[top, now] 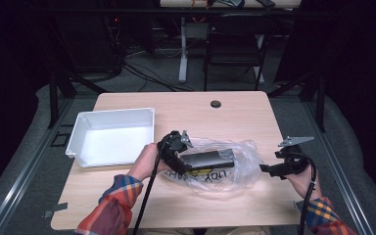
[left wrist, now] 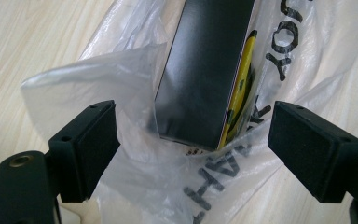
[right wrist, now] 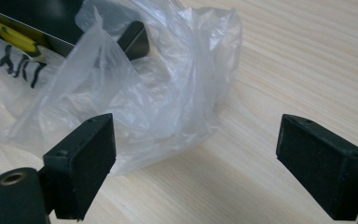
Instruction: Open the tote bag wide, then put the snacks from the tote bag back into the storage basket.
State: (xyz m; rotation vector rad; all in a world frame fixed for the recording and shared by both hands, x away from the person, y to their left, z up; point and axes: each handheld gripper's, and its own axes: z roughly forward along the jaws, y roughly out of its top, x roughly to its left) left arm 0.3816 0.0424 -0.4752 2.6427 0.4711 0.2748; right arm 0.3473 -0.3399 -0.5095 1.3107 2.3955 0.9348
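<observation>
Fingers (left wrist: 84, 149) of my left gripper (left wrist: 193, 149) are spread wide, one on each side of the open mouth of a clear plastic bag (left wrist: 135, 70); neither pad grips the film. Between them the near end of a black box (left wrist: 205, 70) protrudes from the bag mouth, with a yellow-printed face along its right edge. Black lettering is printed on the bag below and beside the box. Fingers (right wrist: 81, 163) of my right gripper (right wrist: 193, 165) are likewise spread and hold nothing; bare wooden counter (right wrist: 307, 56) lies between them, and the crumpled closed end of the bag (right wrist: 158, 88) sits just ahead of the left pad. In the high view my left gripper (top: 176, 147) is at the bag's left end, my right gripper (top: 269, 169) just beside its right end, and the bag (top: 235, 166) lies flat near the front of the counter (top: 200, 205) with the box (top: 206, 159) lengthwise inside. A white tray (top: 112, 115) stands on the counter to the left, behind my left hand (top: 147, 161).
</observation>
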